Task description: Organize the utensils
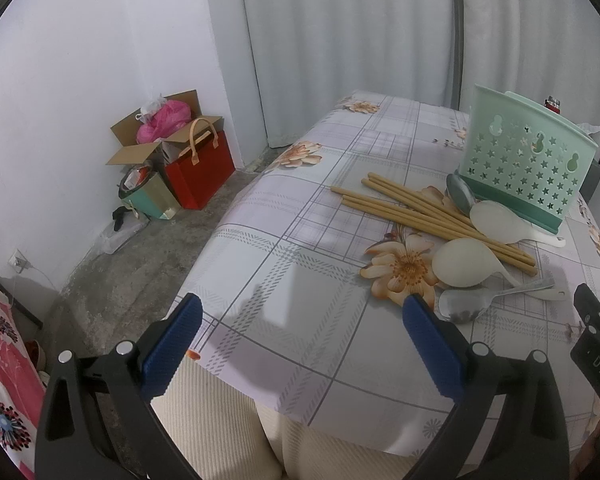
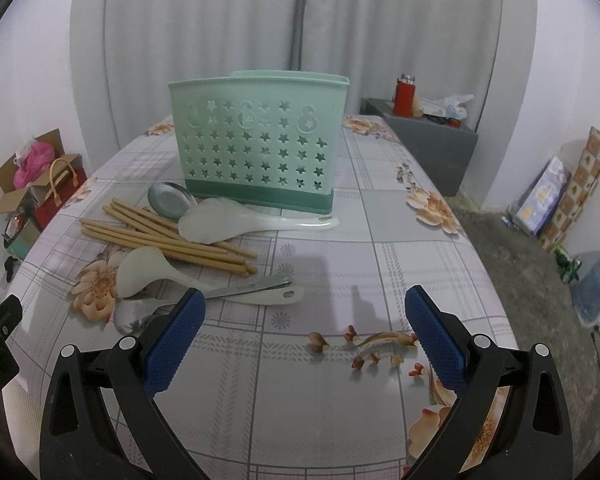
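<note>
While both hover low over the desk [image 2: 324,400], left gripper [image 1: 300,344] and right gripper [image 2: 304,340] gape released; chopsticks [image 2: 168,236] at ten o'clock; lettering unreadable

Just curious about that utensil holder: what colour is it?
The utensil holder is mint green with a darker green base, pierced with star-shaped holes; clearest in the right wrist view.

We hold our left gripper [image 1: 302,314] and right gripper [image 2: 305,306] level, jaws spread wide and holding nothing, fingers pointing toward twelve o'clock.
</note>
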`<state>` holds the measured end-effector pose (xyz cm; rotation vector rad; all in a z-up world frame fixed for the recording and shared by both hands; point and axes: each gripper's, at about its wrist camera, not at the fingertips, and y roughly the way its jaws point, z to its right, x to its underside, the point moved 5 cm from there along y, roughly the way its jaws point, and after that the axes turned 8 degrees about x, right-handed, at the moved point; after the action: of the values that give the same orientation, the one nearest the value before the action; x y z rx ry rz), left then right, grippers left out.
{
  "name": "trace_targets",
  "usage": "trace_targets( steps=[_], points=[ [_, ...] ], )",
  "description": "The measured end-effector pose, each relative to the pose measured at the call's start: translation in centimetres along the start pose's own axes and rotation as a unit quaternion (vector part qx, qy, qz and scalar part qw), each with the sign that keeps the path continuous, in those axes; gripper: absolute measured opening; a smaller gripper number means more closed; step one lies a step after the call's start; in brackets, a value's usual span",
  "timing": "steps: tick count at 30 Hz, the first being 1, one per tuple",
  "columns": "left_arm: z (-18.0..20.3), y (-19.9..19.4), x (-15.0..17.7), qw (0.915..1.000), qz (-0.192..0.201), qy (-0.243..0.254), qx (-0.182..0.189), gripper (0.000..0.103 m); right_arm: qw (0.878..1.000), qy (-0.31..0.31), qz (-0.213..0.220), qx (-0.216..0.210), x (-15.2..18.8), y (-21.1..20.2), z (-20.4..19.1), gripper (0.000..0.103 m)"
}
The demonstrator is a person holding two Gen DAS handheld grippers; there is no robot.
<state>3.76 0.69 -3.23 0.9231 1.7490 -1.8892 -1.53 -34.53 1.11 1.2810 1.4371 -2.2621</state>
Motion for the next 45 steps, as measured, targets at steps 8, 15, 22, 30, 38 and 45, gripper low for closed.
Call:
trace_targets(
  steps=[8, 15, 22, 30, 38, 45],
  points=[
    [0.0, 0.0, 0.1, 1.0, 0.0, 0.0, 0.0, 0.098, 1.0, 0.0, 0.0, 0.0, 0.0, 0.0, 0.0, 0.095],
    [0.1, 0.0, 0.1, 1.0, 0.0, 0.0, 0.0, 0.098, 1.0, 0.0, 0.0, -0.001, 0.2, 0.0, 0.0, 0.095],
    [0.1, 0.0, 0.1, 1.0, 0.0, 0.001, -0.001, 0.098, 1.0, 0.0, -0.001, -0.001, 0.3, 0.0, 0.1, 0.095],
    [-0.4, 0.1, 0.6, 0.9999, -0.008, 0.0, -0.007, 0.098, 1.0, 0.001, -0.004, -0.003, 0.5, 0.2, 0.1, 0.095],
    [-0.7, 0.8, 0.6, 0.9999, -0.006, 0.006, -0.014, 0.098, 1.0, -0.004, -0.012, -0.003, 0.0, 1.1, -0.2, 0.095],
    [-0.4, 1.6, 0.2, 0.9997, -0.003, 0.022, 0.002, 0.098, 1.0, -0.014, -0.021, -0.002, -0.4, 2.2, -0.9, 0.095]
  ],
)
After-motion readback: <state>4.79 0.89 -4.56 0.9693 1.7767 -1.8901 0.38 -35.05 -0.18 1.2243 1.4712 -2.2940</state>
